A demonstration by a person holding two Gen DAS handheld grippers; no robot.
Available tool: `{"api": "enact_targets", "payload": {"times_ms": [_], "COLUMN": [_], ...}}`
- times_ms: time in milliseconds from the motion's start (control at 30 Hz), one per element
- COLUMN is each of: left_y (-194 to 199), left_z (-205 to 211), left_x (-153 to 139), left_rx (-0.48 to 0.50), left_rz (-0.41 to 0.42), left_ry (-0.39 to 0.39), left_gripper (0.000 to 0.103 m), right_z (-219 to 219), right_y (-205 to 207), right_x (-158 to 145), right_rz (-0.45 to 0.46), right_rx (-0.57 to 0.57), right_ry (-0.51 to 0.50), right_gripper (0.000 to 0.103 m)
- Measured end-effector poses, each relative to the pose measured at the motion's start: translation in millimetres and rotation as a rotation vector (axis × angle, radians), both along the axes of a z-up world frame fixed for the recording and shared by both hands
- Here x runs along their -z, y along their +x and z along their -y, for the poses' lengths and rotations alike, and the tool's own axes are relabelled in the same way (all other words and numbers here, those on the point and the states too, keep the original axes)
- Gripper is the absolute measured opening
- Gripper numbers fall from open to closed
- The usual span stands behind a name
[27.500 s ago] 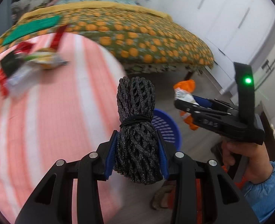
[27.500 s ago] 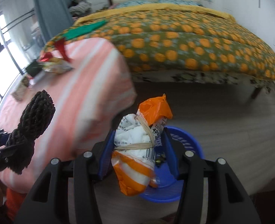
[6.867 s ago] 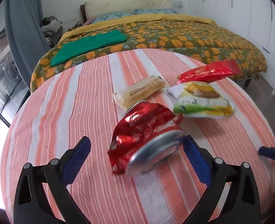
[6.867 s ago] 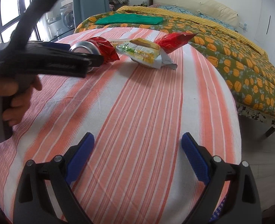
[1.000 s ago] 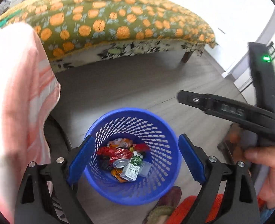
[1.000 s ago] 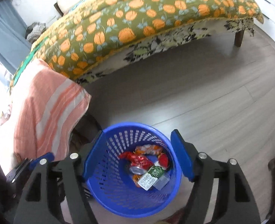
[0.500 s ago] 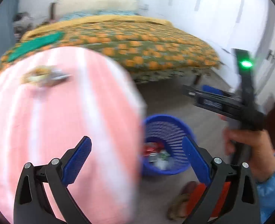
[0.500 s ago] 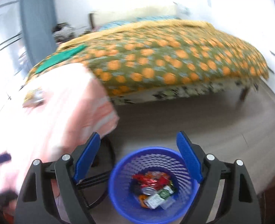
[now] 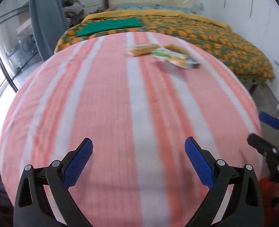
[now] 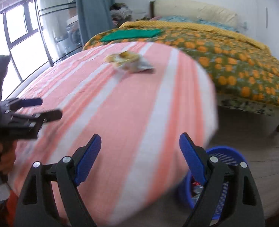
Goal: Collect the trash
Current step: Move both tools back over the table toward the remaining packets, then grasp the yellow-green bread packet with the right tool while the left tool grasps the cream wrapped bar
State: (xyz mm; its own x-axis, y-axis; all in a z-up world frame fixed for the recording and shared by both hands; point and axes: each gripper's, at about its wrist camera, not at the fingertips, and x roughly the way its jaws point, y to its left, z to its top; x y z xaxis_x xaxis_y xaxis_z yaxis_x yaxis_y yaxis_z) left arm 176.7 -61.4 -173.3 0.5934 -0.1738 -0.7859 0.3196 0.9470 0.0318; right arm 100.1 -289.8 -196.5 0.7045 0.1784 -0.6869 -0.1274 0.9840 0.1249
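Observation:
Two snack packets lie on the far part of the round table with a pink-and-white striped cloth point(image 9: 120, 104): a pale yellow packet point(image 9: 142, 49) and a green-and-yellow packet point(image 9: 174, 56), touching each other. They also show, blurred, in the right wrist view point(image 10: 129, 61). My left gripper point(image 9: 138, 151) is open and empty over the near part of the table. My right gripper point(image 10: 140, 149) is open and empty over the table's right edge. The blue mesh trash basket point(image 10: 226, 157) stands on the floor below it, with trash inside.
A bed with an orange-patterned green cover point(image 9: 215, 39) and a folded green cloth point(image 9: 109, 25) stands behind the table. A grey curtain point(image 10: 94, 9) and windows are at the left. Wooden floor point(image 10: 252, 132) runs between table and bed.
Both grippers have swung up from over the blue basket to face the table. They stay open and empty. The red can and red packet seen earlier are off the table.

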Motion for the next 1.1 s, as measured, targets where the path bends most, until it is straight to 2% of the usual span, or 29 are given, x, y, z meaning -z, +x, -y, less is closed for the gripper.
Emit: {"api": "enact_targets", "payload": {"times_ms": [100, 233, 333, 467, 500, 567, 767, 933, 1033, 1100], "left_y": [16, 41, 46, 46, 46, 47, 47, 47, 47, 47], "left_z": [-23, -45, -55, -54, -54, -52, -53, -53, -53, -53], "left_x": [2, 9, 16, 17, 17, 18, 18, 18, 18, 18], "left_rx": [-0.014, -0.041, -0.04, -0.04, -0.04, -0.04, -0.04, -0.04, -0.04, -0.039], "left_rz": [-0.003, -0.051, -0.073, -0.063, -0.063, -0.064, -0.064, -0.064, -0.064, -0.064], "left_ry": [0.025, 0.054, -0.003, 0.001, -0.001, -0.004, -0.005, -0.007, -0.006, -0.007], "left_gripper": [0.096, 0.096, 0.098, 0.098, 0.098, 0.098, 0.098, 0.098, 0.099, 0.099], "right_z": [-13, -23, -22, -18, -18, -17, -8, 13, 17, 14], "right_y": [10, 19, 27, 36, 39, 47, 77, 125, 151, 175], "right_x": [3, 4, 2, 4, 4, 6, 0, -15, -26, -30], "right_rz": [-0.027, -0.043, -0.049, -0.064, -0.068, -0.075, -0.089, -0.054, -0.036, -0.059], "right_rx": [-0.017, -0.025, -0.025, -0.018, -0.013, 0.007, 0.027, 0.08, 0.047, 0.0], "right_ry": [0.003, -0.025, -0.04, -0.052, -0.056, -0.065, -0.001, 0.003, 0.077, 0.158], "right_gripper": [0.083, 0.083, 0.083, 0.085, 0.09, 0.091, 0.092, 0.095, 0.097, 0.098]}}
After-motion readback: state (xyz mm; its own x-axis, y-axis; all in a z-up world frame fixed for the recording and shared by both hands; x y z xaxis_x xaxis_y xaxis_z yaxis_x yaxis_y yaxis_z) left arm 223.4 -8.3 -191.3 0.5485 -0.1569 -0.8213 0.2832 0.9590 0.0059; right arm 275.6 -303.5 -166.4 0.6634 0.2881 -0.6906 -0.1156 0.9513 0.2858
